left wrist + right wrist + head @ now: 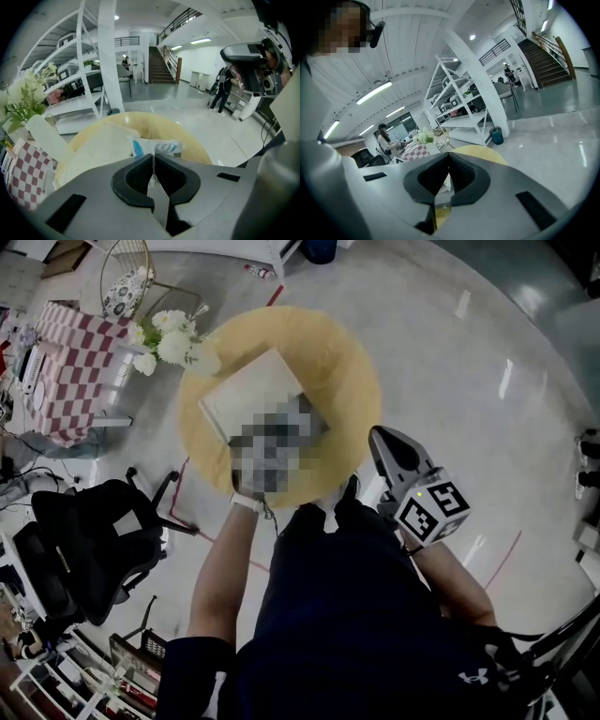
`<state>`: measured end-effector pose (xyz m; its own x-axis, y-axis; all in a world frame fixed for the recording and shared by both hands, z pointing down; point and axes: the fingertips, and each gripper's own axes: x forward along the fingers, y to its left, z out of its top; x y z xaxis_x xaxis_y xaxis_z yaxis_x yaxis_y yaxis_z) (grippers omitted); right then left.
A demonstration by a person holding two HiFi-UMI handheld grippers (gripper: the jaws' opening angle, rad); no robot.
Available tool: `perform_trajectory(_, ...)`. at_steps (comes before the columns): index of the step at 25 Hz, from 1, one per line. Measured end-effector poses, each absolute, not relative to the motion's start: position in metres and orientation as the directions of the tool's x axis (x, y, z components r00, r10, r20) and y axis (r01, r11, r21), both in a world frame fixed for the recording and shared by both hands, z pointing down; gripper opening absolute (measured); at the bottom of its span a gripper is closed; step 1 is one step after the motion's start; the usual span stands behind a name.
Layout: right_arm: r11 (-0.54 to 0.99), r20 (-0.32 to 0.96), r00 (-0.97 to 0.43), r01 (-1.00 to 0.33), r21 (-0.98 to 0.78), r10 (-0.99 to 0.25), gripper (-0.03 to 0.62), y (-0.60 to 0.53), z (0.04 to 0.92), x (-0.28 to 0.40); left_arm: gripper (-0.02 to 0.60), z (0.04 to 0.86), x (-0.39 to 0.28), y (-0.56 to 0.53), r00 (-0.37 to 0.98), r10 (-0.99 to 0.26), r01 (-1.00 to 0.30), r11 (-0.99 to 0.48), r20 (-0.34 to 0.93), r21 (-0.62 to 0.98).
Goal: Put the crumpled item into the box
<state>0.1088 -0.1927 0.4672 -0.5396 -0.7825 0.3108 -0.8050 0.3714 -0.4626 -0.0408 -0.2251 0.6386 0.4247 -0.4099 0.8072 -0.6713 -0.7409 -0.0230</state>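
The crumpled item (157,148), a white wrapper with blue print, sticks out from my left gripper (153,158), whose jaws are shut on it. It hangs over the round yellow table (187,138), just right of the pale open box (96,147). In the head view the box (253,390) lies on the table (347,362), and a mosaic patch hides the left gripper. My right gripper (384,448) hovers at the table's near right edge. Its jaws (449,157) are shut with nothing between them.
White flowers (169,338) stand at the table's left rim. A red-checked table (75,362) and a black office chair (84,540) stand to the left. White shelving (459,103) and a person (384,138) are farther off. Grey floor (469,352) spreads to the right.
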Motion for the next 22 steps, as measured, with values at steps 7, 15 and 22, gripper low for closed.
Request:
perform_trajectory(7, 0.323, 0.338, -0.511, -0.816, -0.479, -0.79, 0.002, -0.196, 0.476, 0.114, 0.029, 0.669, -0.031, -0.231, 0.419, -0.328, -0.621, -0.784, 0.847, 0.004)
perform_trajectory(15, 0.284, 0.357, -0.486, -0.825, -0.489, -0.798, 0.002, -0.193, 0.478, 0.117, 0.029, 0.694, -0.027, -0.235, 0.397, -0.26, -0.589, -0.808, 0.88, 0.026)
perform_trajectory(22, 0.266, 0.368, -0.475, -0.829, -0.493, -0.799, 0.002, -0.187, 0.479, 0.115, 0.054, 0.706, -0.023, -0.241, 0.38, -0.252, -0.596, -0.803, 0.89, 0.027)
